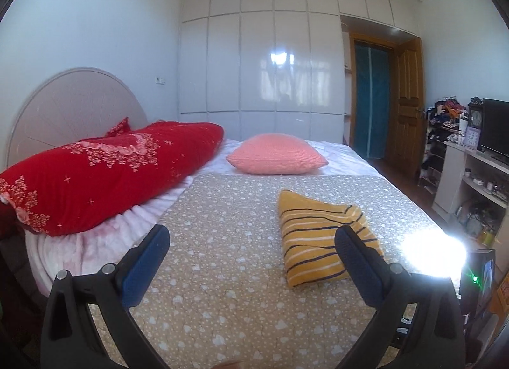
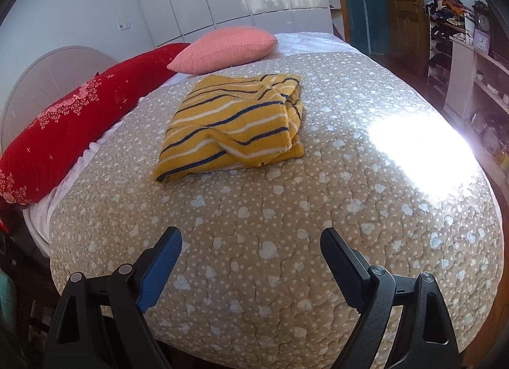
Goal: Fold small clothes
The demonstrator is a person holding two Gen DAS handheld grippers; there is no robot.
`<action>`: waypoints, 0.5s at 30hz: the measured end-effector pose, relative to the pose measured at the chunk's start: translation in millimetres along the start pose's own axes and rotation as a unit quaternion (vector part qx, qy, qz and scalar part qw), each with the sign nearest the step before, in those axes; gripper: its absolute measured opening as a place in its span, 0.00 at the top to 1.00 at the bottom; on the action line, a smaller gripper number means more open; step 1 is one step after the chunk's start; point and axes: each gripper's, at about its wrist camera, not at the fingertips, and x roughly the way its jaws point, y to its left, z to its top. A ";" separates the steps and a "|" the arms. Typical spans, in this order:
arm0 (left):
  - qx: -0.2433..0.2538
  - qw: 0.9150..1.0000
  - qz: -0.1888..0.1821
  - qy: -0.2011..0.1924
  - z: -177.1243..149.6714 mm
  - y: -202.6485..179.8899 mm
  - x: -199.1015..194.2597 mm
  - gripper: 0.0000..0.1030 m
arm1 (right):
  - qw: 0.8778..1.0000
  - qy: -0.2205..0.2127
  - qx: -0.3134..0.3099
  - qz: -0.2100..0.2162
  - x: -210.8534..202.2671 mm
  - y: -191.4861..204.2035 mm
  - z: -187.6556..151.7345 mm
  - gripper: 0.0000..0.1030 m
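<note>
A yellow knit garment with navy and white stripes (image 2: 235, 127) lies folded into a rough rectangle on the beige dotted bedspread (image 2: 286, 226). It also shows in the left wrist view (image 1: 321, 238), ahead and to the right. My left gripper (image 1: 251, 242) is open and empty, its right finger overlapping the garment's near right edge in view. My right gripper (image 2: 251, 242) is open and empty above the bedspread, well short of the garment.
A pink pillow (image 1: 276, 154) lies behind the garment. A red floral bolster (image 1: 101, 172) lies along the left by the round headboard (image 1: 70, 105). White wardrobes (image 1: 270, 60), a wooden door (image 1: 407, 102) and cluttered shelves (image 1: 470, 172) stand beyond. Bright sun glare (image 2: 423, 153) hits the bed's right side.
</note>
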 end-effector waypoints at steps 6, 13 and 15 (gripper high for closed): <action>0.019 0.997 -0.004 0.073 -17.2 -12.5 31.8 0.00 | 1.000 -0.004 0.008 -0.005 2.7 -11.0 3.7 0.10; 0.054 0.984 0.003 0.169 -57.1 -30.4 71.2 0.00 | 1.000 0.008 0.011 -0.003 21.7 -15.5 5.5 0.10; 0.061 0.981 -0.002 0.185 -65.4 -36.1 77.1 0.00 | 1.000 0.011 0.013 -0.003 25.6 -16.8 5.4 0.10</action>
